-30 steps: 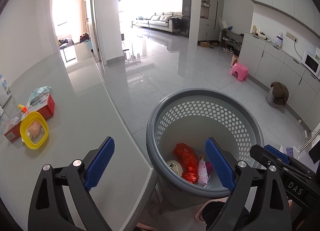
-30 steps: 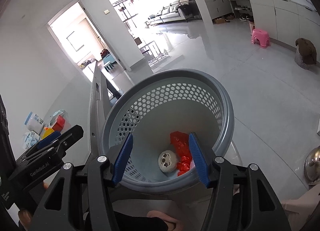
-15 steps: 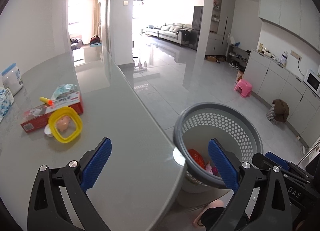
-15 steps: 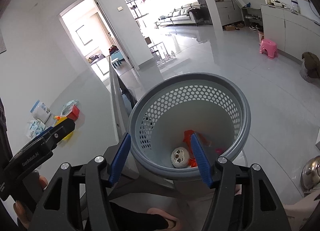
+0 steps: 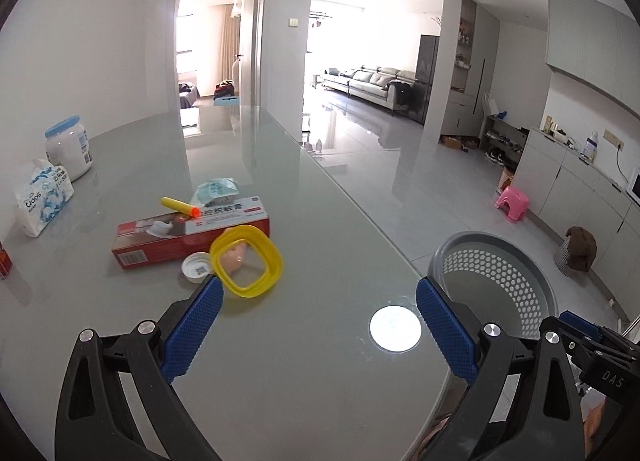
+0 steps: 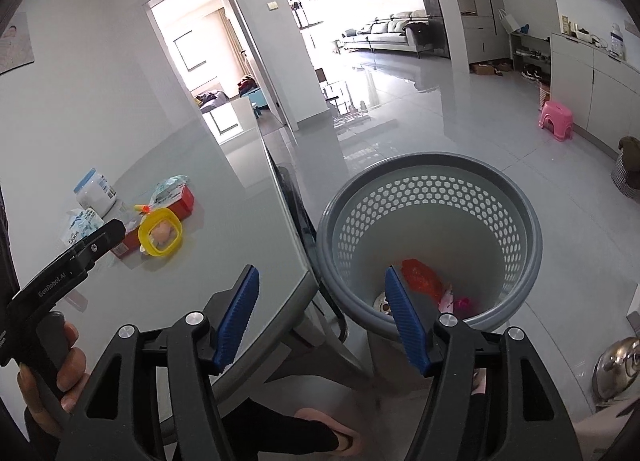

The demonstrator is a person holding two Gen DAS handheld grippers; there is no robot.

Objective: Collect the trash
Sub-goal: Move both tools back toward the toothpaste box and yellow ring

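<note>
A: Both views have swung from the bin toward the surface since a second ago. Litter that sat at the left view's edge now lies dead ahead.

B: Jaws?

A: Left gripper spread wide, nothing between. Right gripper jaws are opening, also empty, hanging over the surface edge with the bin at 2 o'clock.

B: Where's the trash?

A: Left view, 11 o'clock of the jaws: yellow ring with a pale lump inside, white cap touching it, red box just behind, foam dart and a crumpled packet resting on the box. Red wrapper and other scraps already in the bin.

B: Risks?

A: Crowding, mainly. Ring, cap and box touch; closing on one likely shoves the others, and the dart could roll off the box. Cap lies flat on glossy glass, so I'd expect jaws to skate over it. Jar and tissue pack at 10 o'clock look like keepers; sweeping them in would be a mistake.

B: Bin?

A: Below the surface rim; a release too early lands on the floor.
</note>
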